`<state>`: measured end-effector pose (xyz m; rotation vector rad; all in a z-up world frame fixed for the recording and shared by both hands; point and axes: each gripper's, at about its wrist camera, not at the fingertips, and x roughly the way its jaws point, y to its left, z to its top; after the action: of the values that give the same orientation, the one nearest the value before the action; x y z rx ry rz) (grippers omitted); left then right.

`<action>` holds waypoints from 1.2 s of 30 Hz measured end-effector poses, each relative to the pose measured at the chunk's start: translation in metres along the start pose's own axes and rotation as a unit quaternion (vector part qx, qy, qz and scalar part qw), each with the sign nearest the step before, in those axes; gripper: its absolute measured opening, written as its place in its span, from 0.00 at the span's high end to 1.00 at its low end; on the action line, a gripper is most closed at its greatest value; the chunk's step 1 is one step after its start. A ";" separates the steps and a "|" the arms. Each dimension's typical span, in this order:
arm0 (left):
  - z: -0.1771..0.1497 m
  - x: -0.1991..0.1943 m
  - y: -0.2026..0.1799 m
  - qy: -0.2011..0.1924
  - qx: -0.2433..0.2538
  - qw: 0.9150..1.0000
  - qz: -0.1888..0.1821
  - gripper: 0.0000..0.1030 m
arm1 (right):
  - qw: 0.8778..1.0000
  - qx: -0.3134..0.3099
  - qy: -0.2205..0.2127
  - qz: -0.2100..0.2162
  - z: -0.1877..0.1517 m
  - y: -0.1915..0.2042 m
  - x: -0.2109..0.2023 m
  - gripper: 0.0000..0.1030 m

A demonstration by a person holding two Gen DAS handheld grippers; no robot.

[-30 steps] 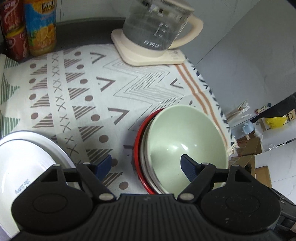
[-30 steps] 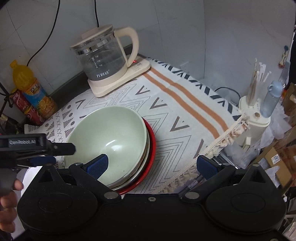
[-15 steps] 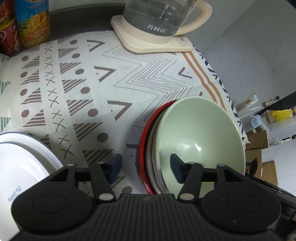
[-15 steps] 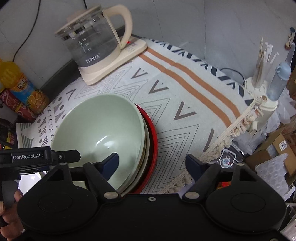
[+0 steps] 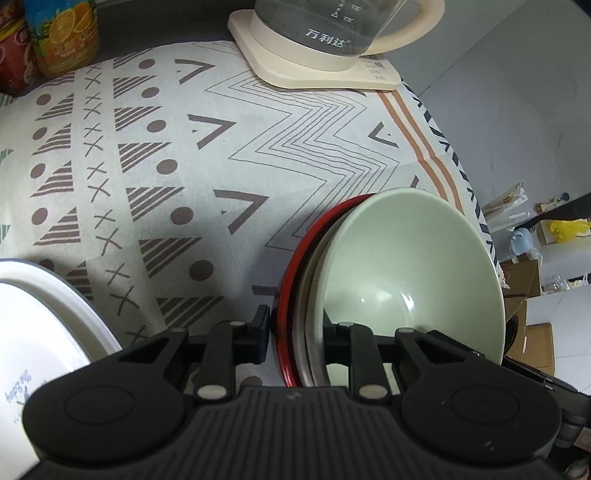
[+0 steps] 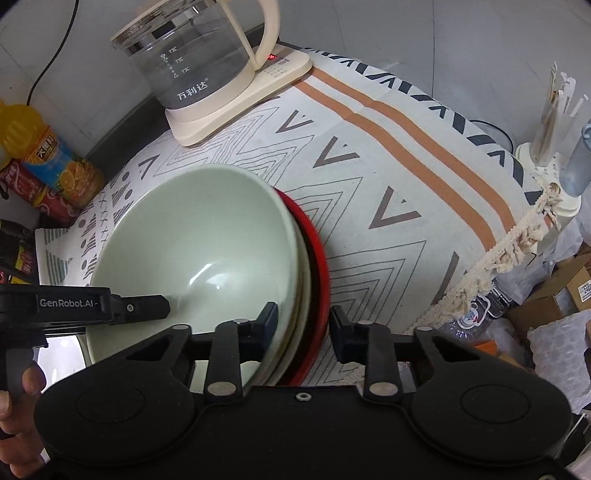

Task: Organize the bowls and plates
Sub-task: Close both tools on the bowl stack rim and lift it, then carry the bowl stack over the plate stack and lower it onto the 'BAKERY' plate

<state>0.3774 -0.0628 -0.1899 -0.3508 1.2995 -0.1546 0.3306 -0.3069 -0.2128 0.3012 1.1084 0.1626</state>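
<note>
Bowls and plates sit nested in one stack (image 6: 295, 258) on the patterned cloth (image 5: 184, 166) covering the desk. A pale green bowl (image 6: 195, 251) lies on top, a cream dish rim (image 5: 308, 295) shows beneath it, and a red plate (image 5: 291, 280) lies at the bottom.

Nearest us, the left hand-held gripper (image 5: 293, 332) straddles the stack's left edge, one finger outside the red rim and the other inside the green bowl. The jaws stand narrow. We cannot confirm from this view that both pads press the rims.

The right hand-held gripper (image 6: 303, 328) straddles the opposite edge in the same manner, jaws narrow and close to the rims. Firm contact is likewise unconfirmed.

We judge the stack to be stiff, glazed and therefore slippery, fairly heavy as a unit, and breakable if dropped. The proper hold is at the layered rims on two opposite sides, clamped together so the pieces do not slide apart. Any lift should stay level.

To the left, a white plate (image 5: 40, 332) rests on the cloth, apart from the stack.

Farther off stand a glass kettle (image 6: 199, 62) on its cream base, an orange drink bottle (image 5: 62, 33) and a red can (image 5: 13, 55).
</note>
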 end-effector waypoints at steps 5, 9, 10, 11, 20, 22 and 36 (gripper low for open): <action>-0.008 -0.004 -0.003 -0.003 0.018 1.000 0.002 0.78 | 1.000 0.000 -0.014 0.001 -0.007 -0.001 -0.004 0.72; -0.015 -0.011 0.001 -0.004 0.027 1.000 -0.009 0.78 | 0.999 0.019 -0.035 -0.004 -0.015 0.002 -0.013 0.72; -0.017 -0.015 0.003 -0.007 0.027 1.000 -0.011 0.78 | 0.999 0.023 -0.041 -0.005 -0.018 0.004 -0.017 0.72; -0.019 -0.018 0.003 -0.010 0.030 0.999 -0.012 0.78 | 0.999 0.027 -0.046 -0.007 -0.020 0.006 -0.020 0.72; -0.032 -0.051 0.011 -0.036 0.041 0.998 -0.030 0.78 | 0.996 0.021 -0.087 -0.016 -0.035 0.027 -0.048 0.72; -0.034 -0.058 0.015 -0.043 0.039 0.998 -0.032 0.78 | 0.995 0.020 -0.095 -0.016 -0.039 0.032 -0.053 0.72; -0.055 -0.106 0.074 -0.074 0.000 0.997 -0.030 0.78 | 0.994 -0.019 -0.107 0.009 -0.056 0.088 -0.066 0.72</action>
<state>0.2899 0.0302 -0.1309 -0.3950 1.1432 -0.1757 0.2532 -0.2325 -0.1514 0.2881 0.8897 0.1639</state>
